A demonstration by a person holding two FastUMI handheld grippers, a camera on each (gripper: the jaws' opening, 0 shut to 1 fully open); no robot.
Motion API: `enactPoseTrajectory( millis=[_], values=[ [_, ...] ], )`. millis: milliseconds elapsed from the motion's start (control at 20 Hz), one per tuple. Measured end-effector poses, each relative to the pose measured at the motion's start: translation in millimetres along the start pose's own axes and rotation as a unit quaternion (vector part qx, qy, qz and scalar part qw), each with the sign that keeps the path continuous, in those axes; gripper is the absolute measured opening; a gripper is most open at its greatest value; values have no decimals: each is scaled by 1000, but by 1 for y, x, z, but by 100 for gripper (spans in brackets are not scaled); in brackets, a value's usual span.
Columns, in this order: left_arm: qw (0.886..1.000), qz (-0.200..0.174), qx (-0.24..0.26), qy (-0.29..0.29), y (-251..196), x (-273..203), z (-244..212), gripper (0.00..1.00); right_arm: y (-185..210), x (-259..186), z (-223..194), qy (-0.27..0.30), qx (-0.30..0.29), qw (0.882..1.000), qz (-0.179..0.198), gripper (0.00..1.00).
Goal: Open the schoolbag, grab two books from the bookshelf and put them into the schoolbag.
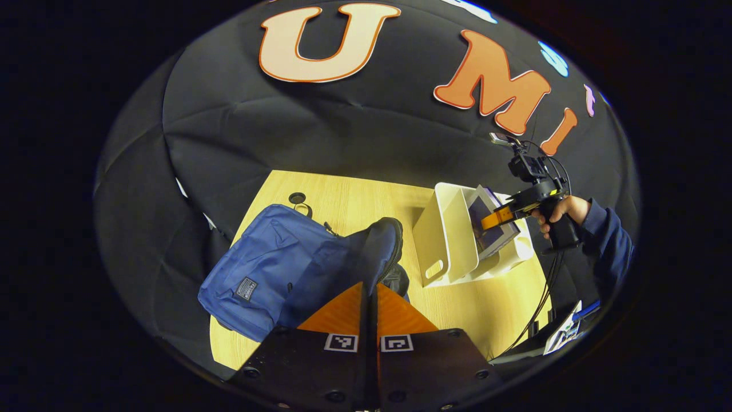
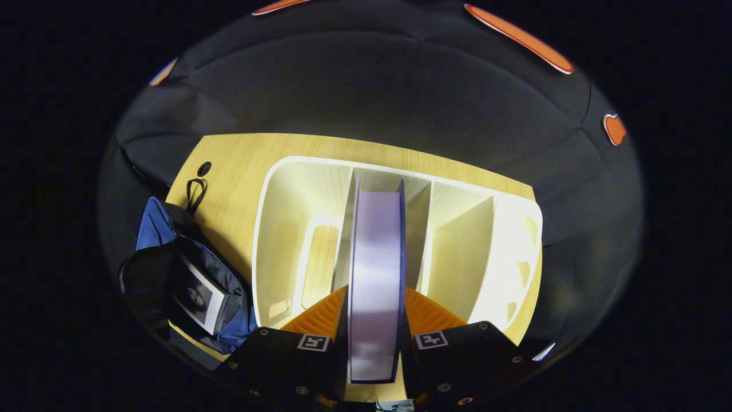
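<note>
I see the thick book with a dark blue cover and pale page edges [image 2: 376,286] standing upright in the middle compartment of the white plastic three-compartment bookshelf [image 2: 286,229], and my right hand-held gripper [image 2: 374,309] is clamped on it, one finger pressing each cover. In the left gripper view that same right hand-held gripper [image 1: 496,217] reaches into the bookshelf [image 1: 452,240] from the right side, held by a hand [image 1: 563,210] in a dark blue sleeve [image 1: 609,240], wrist level, with black cables [image 1: 543,297] trailing down from the handle.

A second book [image 2: 200,297], with a dark cover and white page edges, lies inside the open blue fabric schoolbag [image 2: 171,269], which sits just left of the bookshelf. That makes two books that I can count: one in the bag, one in the shelf. The two outer compartments hold nothing I can make out.

My left hand-held gripper [image 1: 370,289] has its fingers together, pinching the dark edge of the schoolbag [image 1: 274,263] flap [image 1: 377,240] and holding it raised above the bag's opening.

Everything rests on one light wooden tabletop [image 1: 354,194].
</note>
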State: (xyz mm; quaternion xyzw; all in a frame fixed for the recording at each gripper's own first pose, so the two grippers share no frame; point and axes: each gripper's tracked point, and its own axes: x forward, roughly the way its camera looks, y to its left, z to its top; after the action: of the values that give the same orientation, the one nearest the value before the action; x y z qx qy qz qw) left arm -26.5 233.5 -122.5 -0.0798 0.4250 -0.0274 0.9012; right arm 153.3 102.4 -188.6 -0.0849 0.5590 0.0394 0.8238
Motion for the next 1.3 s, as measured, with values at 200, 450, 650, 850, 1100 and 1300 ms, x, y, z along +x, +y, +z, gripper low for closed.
enactPoseTrajectory(
  millis=[200, 450, 650, 850, 1100, 1300],
  values=[
    [1000, -1, 1, 1, 0, 1, -1, 1, -3, -19, -1, -14, 14, 999, 28, 36],
    [1000, 0, 7, 1, -2, 1, -1, 1, -16, -75, -8, -54, 35, 995, 76, 35],
    [1000, 3, 15, 1, -3, 0, 1, 1, -25, -131, -15, -96, 38, 989, 108, 35],
    [1000, 8, 21, 1, -2, 0, 4, 0, -26, -185, -16, -143, 57, 977, 148, 34],
    [1000, 13, 19, -2, 2, -1, 9, 0, -4, -221, -24, -178, 79, 959, 205, 34],
    [1000, 17, 14, -6, 8, -3, 14, 0, 52, -217, -38, -172, 109, 940, 275, 34]
  ],
)
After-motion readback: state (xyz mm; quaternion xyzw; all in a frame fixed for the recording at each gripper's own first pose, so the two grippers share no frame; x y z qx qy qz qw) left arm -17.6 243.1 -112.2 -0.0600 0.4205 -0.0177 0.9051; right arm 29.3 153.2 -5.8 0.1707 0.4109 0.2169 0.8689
